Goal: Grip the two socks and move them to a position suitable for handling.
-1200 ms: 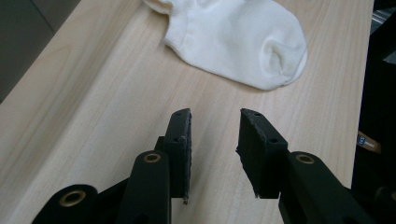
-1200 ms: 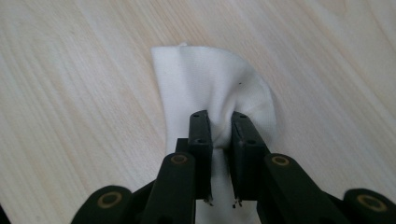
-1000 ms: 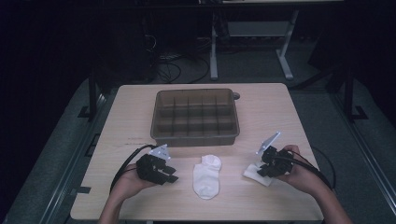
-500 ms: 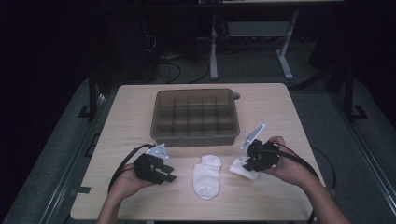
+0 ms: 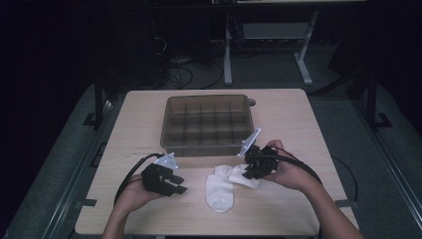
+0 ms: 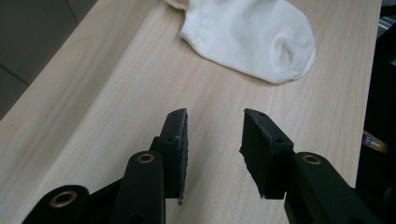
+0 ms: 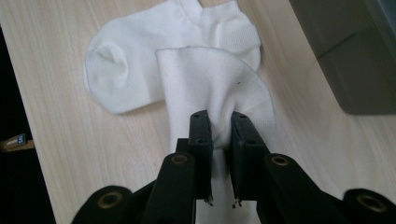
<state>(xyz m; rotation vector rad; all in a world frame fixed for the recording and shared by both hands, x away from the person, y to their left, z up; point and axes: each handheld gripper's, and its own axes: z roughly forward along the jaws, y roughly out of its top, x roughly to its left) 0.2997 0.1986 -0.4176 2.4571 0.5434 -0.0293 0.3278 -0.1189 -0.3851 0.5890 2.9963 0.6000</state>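
While the right hand-held gripper [image 7: 219, 126] pinches a fold of a white sock [image 7: 219, 88] between its two black jaws, that sock drapes forward from the jaws and its far end lies over a second white sock [image 7: 121, 70] that rests flat on the pale wooden bench [image 7: 60, 140]. Seen from the high view, the right hand-held gripper [image 5: 254, 167] sits just in front of a brown tray with compartments [image 5: 206, 124], and the held sock [image 5: 245, 175] touches the flat sock [image 5: 219, 191] near the middle of the bench [image 5: 298, 114]. To the left, the left hand-held gripper [image 5: 178, 185] lies low over the bench in the person's left hand [image 5: 130, 195], its jaws spread apart with nothing between them and just now widening a little. Along those jaws, the left hand-held gripper [image 6: 214, 140] points at bare wood, with the flat sock [image 6: 252, 37] lying near, a short way beyond the jaw tips and not touching them. Black cables trail back from both grippers toward the person's forearms
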